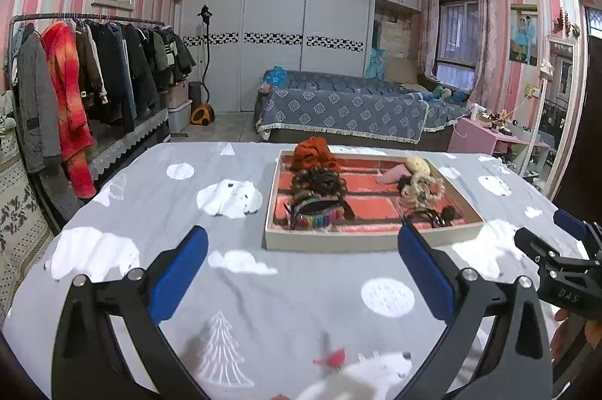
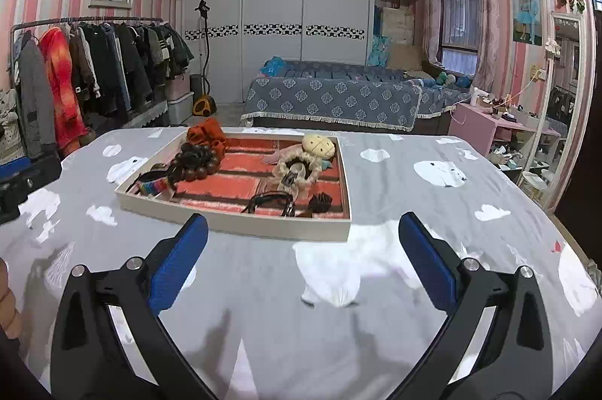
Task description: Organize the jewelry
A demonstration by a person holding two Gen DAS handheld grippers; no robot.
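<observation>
while both my left gripper (image 1: 303, 244) and right gripper (image 2: 303, 234) hang spread and empty, the tray (image 2: 233, 225) sits ahead; accessories fill it

**Grey cloth, coral tray, blue pads**

Beyond the left gripper (image 1: 303, 251) and the right gripper (image 2: 303, 242), both black with blue pads (image 1: 180, 272), the tablecloth (image 1: 286, 306) is grey, printed with white clouds, polar bears and fir trees, plus one small red bird near the left tongs. Ahead of both sits the tray (image 2: 233, 225): white rim, coral-pink lining crossed by dark dividers. In it are an orange scrunchie (image 2: 207, 133) at the far end, dark brown beads (image 2: 195, 161), a rainbow-striped band (image 2: 154, 187) and a cream piece (image 2: 318, 146).
</observation>
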